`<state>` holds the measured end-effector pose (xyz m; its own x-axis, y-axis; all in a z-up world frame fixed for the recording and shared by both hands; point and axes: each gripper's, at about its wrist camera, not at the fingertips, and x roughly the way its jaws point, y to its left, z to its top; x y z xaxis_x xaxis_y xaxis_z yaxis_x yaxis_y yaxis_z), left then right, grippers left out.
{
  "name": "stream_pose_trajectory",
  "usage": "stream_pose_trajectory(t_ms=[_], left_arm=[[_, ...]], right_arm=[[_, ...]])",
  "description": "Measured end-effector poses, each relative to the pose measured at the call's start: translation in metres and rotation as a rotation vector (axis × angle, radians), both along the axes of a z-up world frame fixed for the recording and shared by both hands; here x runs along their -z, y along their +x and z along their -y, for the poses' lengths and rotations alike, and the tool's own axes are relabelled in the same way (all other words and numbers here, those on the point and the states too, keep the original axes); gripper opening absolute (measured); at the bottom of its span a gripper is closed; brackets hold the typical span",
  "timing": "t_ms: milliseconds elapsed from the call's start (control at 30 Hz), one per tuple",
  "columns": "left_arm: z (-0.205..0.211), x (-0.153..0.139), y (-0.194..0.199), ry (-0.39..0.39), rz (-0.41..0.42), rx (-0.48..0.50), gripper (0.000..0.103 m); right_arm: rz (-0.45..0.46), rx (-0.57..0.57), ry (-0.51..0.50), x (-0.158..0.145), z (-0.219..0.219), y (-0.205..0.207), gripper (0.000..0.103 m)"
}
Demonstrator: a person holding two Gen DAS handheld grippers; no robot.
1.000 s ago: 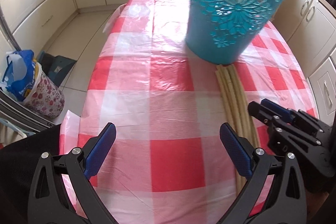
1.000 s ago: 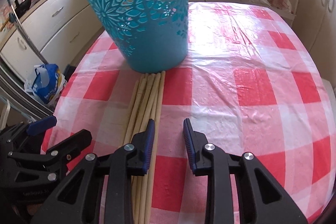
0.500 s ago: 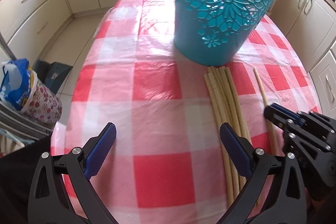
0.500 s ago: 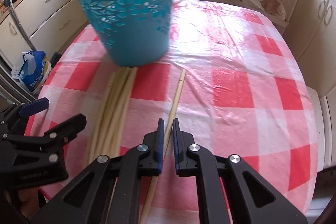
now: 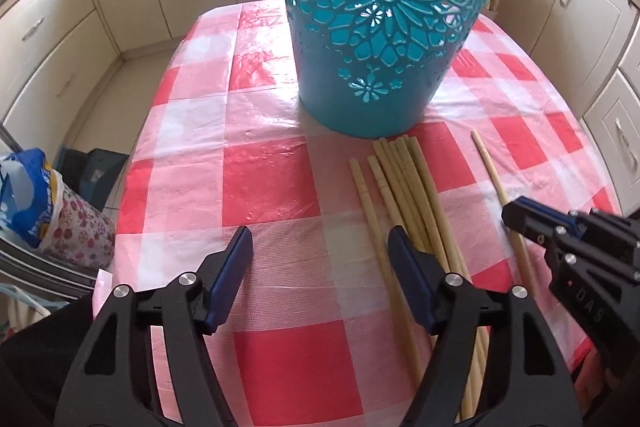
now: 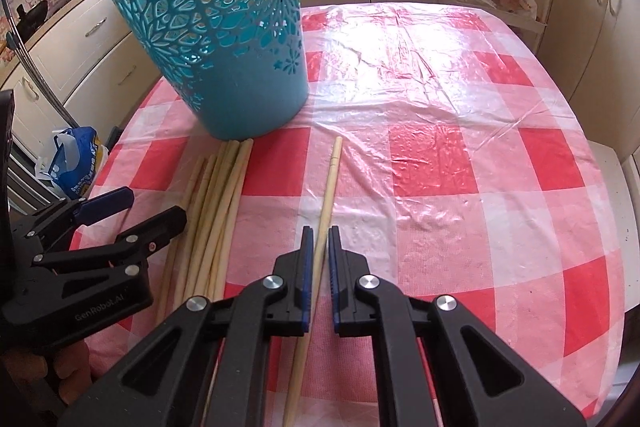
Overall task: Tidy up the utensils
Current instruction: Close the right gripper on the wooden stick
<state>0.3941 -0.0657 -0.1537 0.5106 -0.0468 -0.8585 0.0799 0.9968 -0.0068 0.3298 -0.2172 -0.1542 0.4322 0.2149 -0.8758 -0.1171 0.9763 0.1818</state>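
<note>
The right tongs [image 6: 319, 247] are pinched narrow on a single chopstick [image 6: 329, 187], apart from the pile; the left tongs [image 5: 320, 255] gape wide over the tablecloth [image 5: 272, 179]. The remaining chopsticks [image 5: 404, 187] lie bundled against the teal basket [image 5: 380, 27]. Judging by this, sorting has barely started: no stick visibly rests inside it.

The left gripper [image 5: 318, 247] is hovering low with its jaws spread wide. The right gripper [image 6: 319, 247] is sitting with its jaws nearly closed, a narrow gap between them.
</note>
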Motion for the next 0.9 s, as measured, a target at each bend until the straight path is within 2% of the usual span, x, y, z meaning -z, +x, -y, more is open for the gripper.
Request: stream_pose_trajectory(t_ms=[133,200,267,333,400,467,567,600,700,800,867,900], left_arm=[[0.006,0.002,-0.001,0.051,0.013,0.016,0.064],[0.009,0.001,-0.002,0.044,0.028,0.038,0.056],[0.014,0.0,-0.003,0.038,0.045,0.098,0.041],[0.021,-0.001,-0.003,0.041,0.052,0.188,0.015],[0.033,-0.002,-0.002,0.099,0.055,0.324,0.007],[0.04,-0.002,-0.002,0.16,0.07,0.445,0.006],[0.04,-0.004,0.0,0.16,0.053,0.499,0.005],[0.038,-0.005,0.003,0.156,0.045,0.497,0.005],[0.038,-0.005,0.001,0.153,0.048,0.482,0.006],[0.037,-0.004,0.002,0.137,0.048,0.463,0.006],[0.035,-0.003,0.002,0.116,0.043,0.448,0.006],[0.034,-0.003,0.002,0.107,0.041,0.441,0.006]], right_arm=[[0.02,-0.011,-0.024,0.001,-0.007,0.003,0.008],[0.04,-0.032,-0.073,0.002,-0.015,0.006,0.008],[0.048,-0.053,-0.118,0.002,-0.022,0.004,0.008],[0.023,-0.052,-0.104,0.001,-0.021,0.002,0.006],[-0.013,-0.031,-0.048,0.0,-0.013,-0.001,0.006],[-0.043,-0.026,-0.007,0.0,-0.008,-0.004,0.006],[-0.025,-0.032,-0.034,-0.004,-0.01,-0.004,0.006],[-0.026,-0.036,-0.041,-0.003,-0.01,-0.003,0.01],[-0.01,-0.043,-0.093,-0.001,-0.015,0.0,0.038],[0.017,-0.062,-0.129,0.002,-0.019,-0.003,0.037],[0.023,-0.065,-0.124,0.002,-0.019,-0.003,0.024],[0.026,-0.059,-0.125,0.002,-0.017,-0.003,0.014]])
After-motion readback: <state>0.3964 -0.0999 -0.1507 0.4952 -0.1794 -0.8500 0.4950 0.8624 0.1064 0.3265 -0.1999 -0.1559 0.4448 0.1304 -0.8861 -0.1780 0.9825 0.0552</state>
